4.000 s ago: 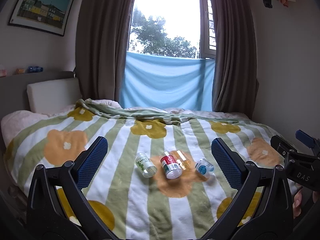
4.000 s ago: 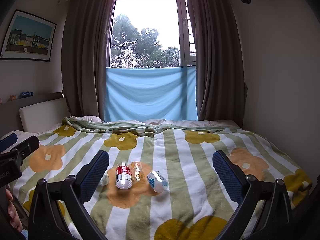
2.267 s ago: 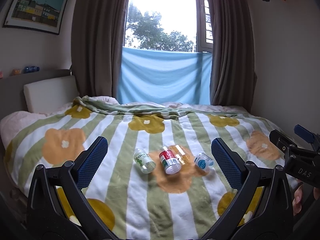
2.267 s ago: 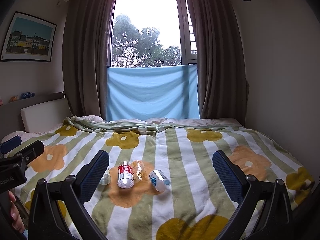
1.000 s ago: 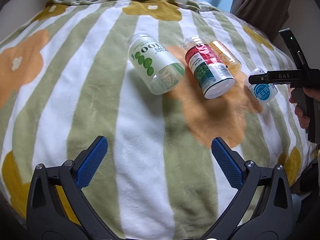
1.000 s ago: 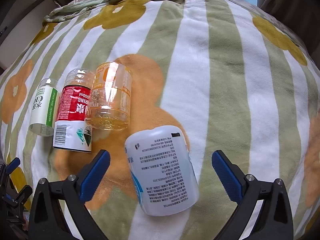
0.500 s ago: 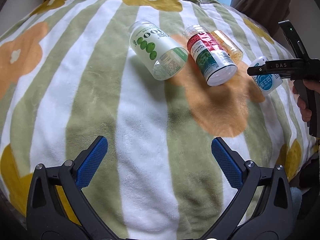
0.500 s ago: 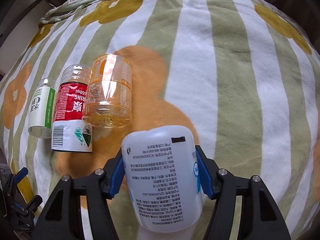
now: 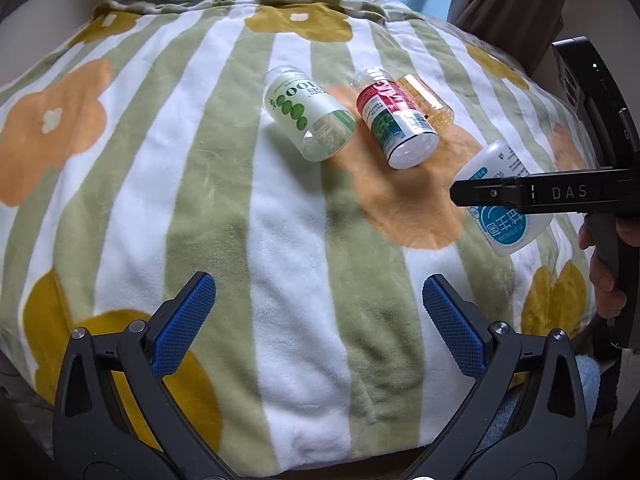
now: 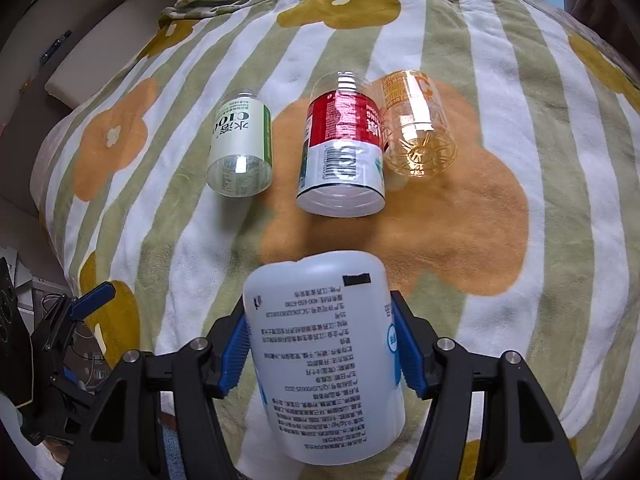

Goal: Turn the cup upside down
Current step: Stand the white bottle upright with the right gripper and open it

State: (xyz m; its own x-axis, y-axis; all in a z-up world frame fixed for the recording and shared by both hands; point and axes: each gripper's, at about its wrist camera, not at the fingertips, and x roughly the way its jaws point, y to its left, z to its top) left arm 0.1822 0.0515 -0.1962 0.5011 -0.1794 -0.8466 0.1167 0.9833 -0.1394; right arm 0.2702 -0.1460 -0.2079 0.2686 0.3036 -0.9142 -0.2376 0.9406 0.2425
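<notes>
**White cup caught between the blue pads**

A soft blanket (image 10: pixel 500 92) with green and white stripes and big orange and yellow flowers covers the bed. Four cups made from cut bottles lie on their sides on it. The white cup (image 10: pixel 324 356) (it has a blue label and lots of tiny print) is nearest. The right gripper (image 10: pixel 322 350) squeezes it, one blue pad pressed on each side. The red cup (image 10: pixel 342 148) and the orange clear cup (image 10: pixel 416 124) lie touching, farther back. The green-and-white cup (image 10: pixel 240 148) lies apart, to their left. The left gripper (image 9: pixel 318 316) is wide open with nothing in it, over bare blanket near the edge. A hand (image 9: pixel 604 252) holds the right gripper's handle.
</notes>
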